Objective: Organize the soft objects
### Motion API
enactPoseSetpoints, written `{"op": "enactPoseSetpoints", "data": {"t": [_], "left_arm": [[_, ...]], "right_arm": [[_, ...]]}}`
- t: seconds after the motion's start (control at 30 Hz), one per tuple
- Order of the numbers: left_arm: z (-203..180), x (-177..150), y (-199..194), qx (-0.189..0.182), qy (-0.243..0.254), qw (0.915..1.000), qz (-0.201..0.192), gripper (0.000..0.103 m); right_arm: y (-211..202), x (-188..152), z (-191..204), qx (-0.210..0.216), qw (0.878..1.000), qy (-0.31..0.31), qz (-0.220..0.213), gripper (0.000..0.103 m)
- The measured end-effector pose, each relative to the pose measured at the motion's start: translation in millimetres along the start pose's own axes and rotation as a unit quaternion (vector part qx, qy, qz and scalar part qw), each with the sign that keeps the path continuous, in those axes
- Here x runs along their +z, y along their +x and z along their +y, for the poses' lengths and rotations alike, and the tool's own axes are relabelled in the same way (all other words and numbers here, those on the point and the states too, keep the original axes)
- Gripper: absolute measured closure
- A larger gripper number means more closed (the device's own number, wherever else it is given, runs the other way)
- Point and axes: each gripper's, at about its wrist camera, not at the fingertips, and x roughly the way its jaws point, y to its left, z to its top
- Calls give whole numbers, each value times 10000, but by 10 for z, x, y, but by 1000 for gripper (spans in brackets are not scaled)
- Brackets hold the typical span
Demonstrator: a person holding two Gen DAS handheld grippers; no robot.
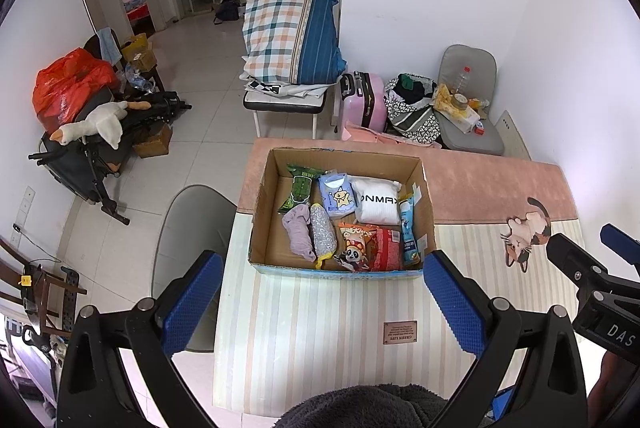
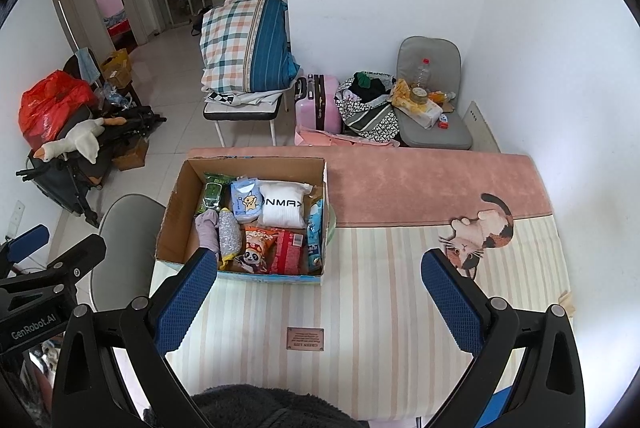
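Observation:
An open cardboard box (image 1: 427, 211) (image 2: 172, 224) stands on the striped table mat (image 1: 320, 328) (image 2: 372, 308). Inside lie soft goods: a white packet with black letters (image 1: 376, 203) (image 2: 282, 205), a light blue packet (image 1: 338, 196) (image 2: 245, 201), a lilac cloth (image 1: 298, 232) (image 2: 207, 230), a silver sponge (image 1: 322, 236) (image 2: 230, 238), a green packet (image 1: 301, 185) (image 2: 212, 193), a panda snack bag (image 1: 354, 248) (image 2: 256, 248) and a red pack (image 1: 386, 248) (image 2: 288, 252). My left gripper (image 1: 322, 292) hangs open in front of the box, holding nothing. My right gripper (image 2: 320, 292) is open over the mat to the box's right.
A grey chair (image 1: 188, 248) (image 2: 124, 244) stands left of the table. A pink strip with a cat print (image 1: 524, 234) (image 2: 478, 234) covers the table's far part. Behind are a folded quilt (image 1: 288, 35), a pink suitcase (image 1: 364, 99) and another loaded chair (image 1: 468, 99).

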Motion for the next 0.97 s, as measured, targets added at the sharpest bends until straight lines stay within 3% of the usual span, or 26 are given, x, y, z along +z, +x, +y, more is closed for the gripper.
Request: {"op": "enactPoseSetpoints", "data": {"t": [0.97], "left_arm": [[-75,-47,-149,36,163,9995,-264,0]], "right_arm": [[-63,-13,15,-4,10000,23,-28,0]]}}
